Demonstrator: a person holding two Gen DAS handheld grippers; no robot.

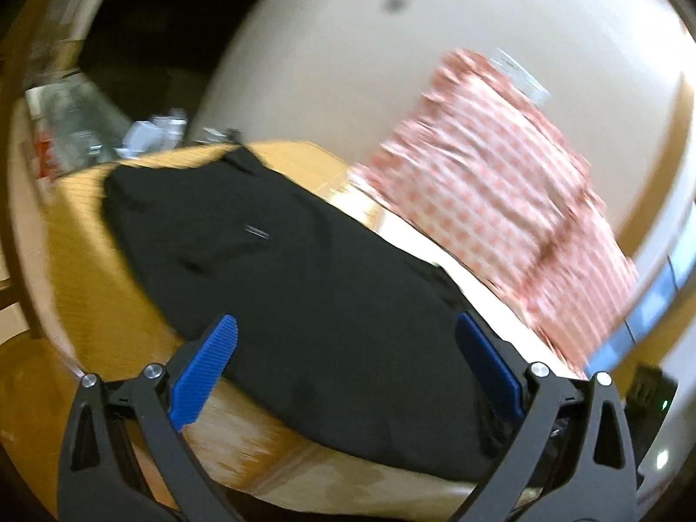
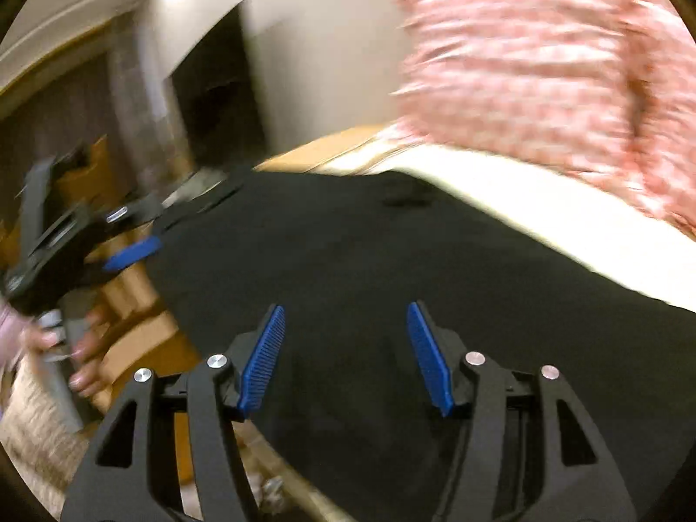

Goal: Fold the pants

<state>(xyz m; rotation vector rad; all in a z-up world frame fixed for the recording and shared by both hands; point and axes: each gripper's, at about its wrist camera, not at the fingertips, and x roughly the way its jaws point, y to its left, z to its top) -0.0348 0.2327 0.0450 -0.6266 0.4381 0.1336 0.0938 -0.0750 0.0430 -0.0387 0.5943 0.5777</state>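
Wooden table (image 1: 87,217) under black pants (image 1: 304,269), checked cloth (image 1: 500,200)

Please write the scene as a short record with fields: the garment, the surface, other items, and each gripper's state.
garment: black pants, lying on the table
surface: wooden table
other items: red-and-white checked cloth beyond the pants
left gripper: open, above the pants, holding nothing
right gripper: open, above the pants, holding nothing
image quality: both views are motion-blurred
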